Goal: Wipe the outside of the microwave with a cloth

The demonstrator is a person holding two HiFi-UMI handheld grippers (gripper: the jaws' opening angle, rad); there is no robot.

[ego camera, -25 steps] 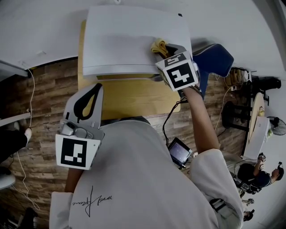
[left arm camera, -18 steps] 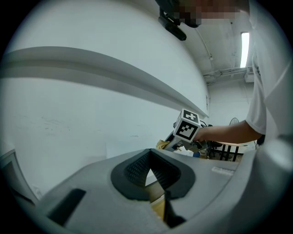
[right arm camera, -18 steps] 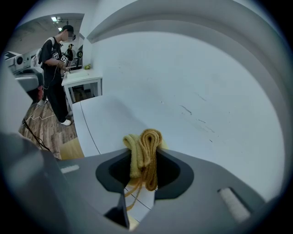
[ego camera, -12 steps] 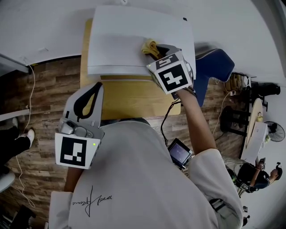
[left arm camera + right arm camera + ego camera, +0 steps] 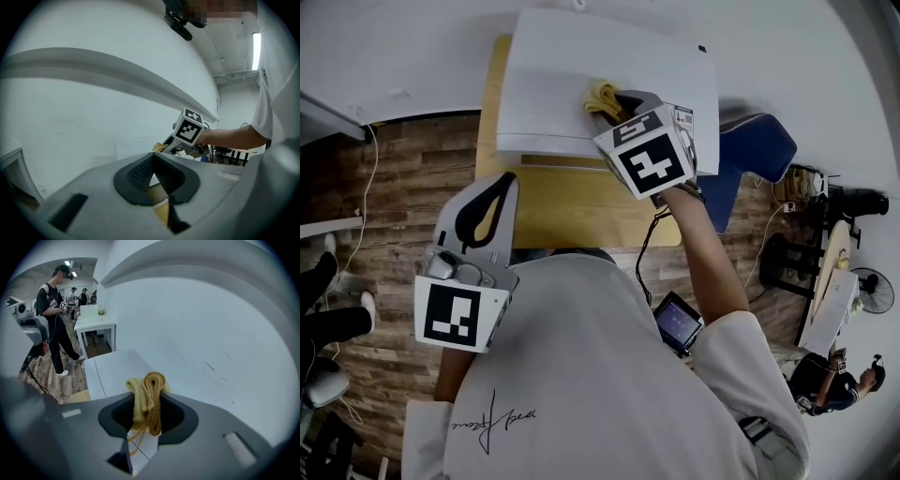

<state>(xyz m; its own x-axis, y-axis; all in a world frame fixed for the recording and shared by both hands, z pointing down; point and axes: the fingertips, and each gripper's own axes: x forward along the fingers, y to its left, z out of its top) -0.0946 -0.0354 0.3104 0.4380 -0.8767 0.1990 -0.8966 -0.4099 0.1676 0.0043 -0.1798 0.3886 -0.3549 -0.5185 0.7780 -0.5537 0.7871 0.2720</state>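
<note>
The white microwave (image 5: 572,84) stands on a wooden table (image 5: 572,202), and I look down on its flat top. My right gripper (image 5: 617,105) is over the middle of that top, shut on a folded yellow cloth (image 5: 602,96) that is pressed to the surface. In the right gripper view the cloth (image 5: 149,399) bulges out between the jaws above the microwave (image 5: 112,373). My left gripper (image 5: 504,180) hangs near my body over the table's front edge, shut on nothing. The left gripper (image 5: 151,161) view shows the right gripper (image 5: 174,141) and cloth (image 5: 159,147) beyond its tips.
A white wall runs behind the microwave. A blue chair (image 5: 755,145) stands right of the table, with cables and stands on the wood floor further right. In the right gripper view, people (image 5: 55,291) stand by a white table (image 5: 93,323) in the distance.
My right gripper has slid the yellow cloth leftward across the microwave's top. The left gripper has stayed where it was.
</note>
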